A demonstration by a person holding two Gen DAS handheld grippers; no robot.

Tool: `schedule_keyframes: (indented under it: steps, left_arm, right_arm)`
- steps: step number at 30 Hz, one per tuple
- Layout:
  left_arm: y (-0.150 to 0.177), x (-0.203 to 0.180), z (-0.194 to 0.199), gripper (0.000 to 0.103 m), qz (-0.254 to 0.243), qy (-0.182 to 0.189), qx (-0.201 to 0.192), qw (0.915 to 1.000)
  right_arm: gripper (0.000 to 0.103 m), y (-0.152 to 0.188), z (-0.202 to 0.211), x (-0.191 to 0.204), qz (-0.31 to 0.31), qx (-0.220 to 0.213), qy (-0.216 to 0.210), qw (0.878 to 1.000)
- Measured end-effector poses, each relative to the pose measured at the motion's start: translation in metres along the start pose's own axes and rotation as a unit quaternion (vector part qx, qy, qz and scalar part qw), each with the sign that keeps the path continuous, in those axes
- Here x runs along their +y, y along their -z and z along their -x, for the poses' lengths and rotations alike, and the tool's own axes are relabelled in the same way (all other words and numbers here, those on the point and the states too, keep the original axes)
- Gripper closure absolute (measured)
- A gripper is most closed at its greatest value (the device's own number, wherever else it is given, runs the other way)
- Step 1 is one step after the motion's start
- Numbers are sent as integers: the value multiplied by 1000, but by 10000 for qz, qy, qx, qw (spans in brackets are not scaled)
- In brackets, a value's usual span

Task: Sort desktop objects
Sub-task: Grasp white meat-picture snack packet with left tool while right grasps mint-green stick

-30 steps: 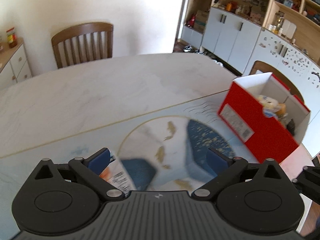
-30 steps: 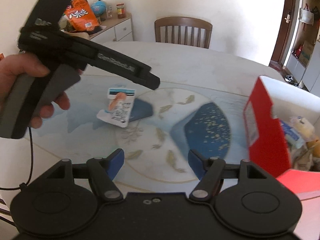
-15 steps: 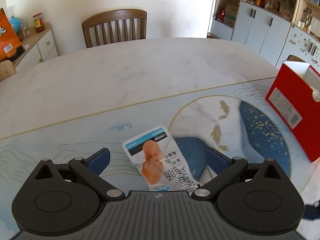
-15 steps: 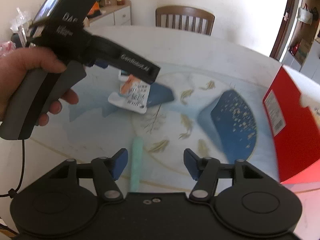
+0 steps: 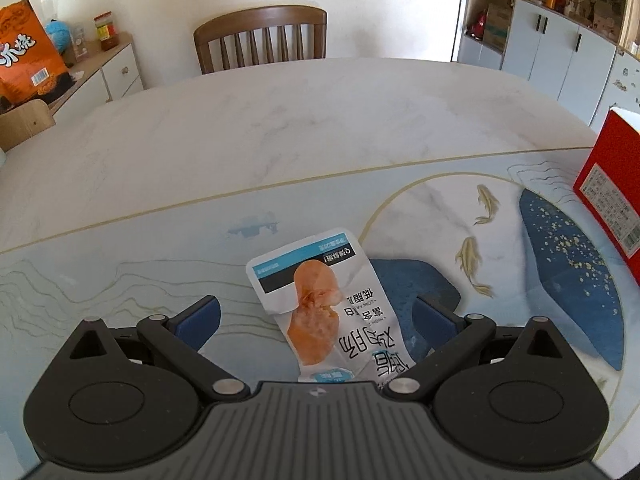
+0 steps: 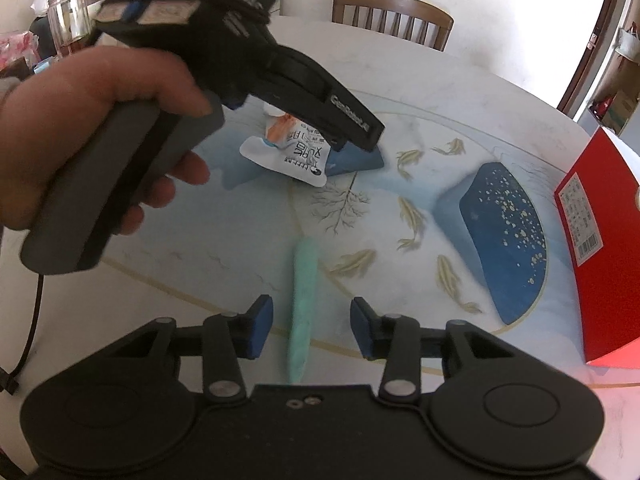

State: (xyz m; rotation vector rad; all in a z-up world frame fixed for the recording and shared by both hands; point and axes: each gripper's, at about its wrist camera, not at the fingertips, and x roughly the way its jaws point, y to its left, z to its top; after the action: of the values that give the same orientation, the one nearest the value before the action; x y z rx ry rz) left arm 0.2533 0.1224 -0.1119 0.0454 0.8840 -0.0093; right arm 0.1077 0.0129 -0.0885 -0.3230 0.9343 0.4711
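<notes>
At the marble dining table (image 5: 280, 120), your left gripper (image 5: 316, 318) hangs over a white snack pouch (image 5: 324, 312) lying flat on the printed mat (image 5: 120, 280) at lower centre of the left wrist view, jaws spread wide, neither pad touching it. In the right wrist view, your right gripper (image 6: 312, 326) straddles a pale green stick (image 6: 303, 308) at lower centre; its jaws have just been closing, yet gaps show on both sides. Your left hand (image 6: 100, 120) grips its tool at upper left. The red box (image 6: 604, 256) stands at the right edge.
</notes>
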Motion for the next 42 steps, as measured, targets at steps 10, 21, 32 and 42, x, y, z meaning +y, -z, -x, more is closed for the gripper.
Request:
schedule_keyframes:
  steps: [10, 21, 32, 42]
  left_arm:
    - [-3, 2, -16, 1, 217, -55, 65, 9997]
    - [-3, 1, -15, 14, 139, -6, -107, 9998]
    - [-4, -2, -10, 40, 58, 128, -258, 9996]
    - [-5, 2, 2, 43, 236, 300, -254, 9989]
  right_arm:
    - [67, 4, 1, -24, -340, 23, 66, 9994]
    - [85, 7, 0, -50, -608, 47, 28, 9981]
    - [93, 8, 3, -53, -470, 28, 68, 9989]
    - [93, 8, 16, -70, -829, -109, 35, 9965]
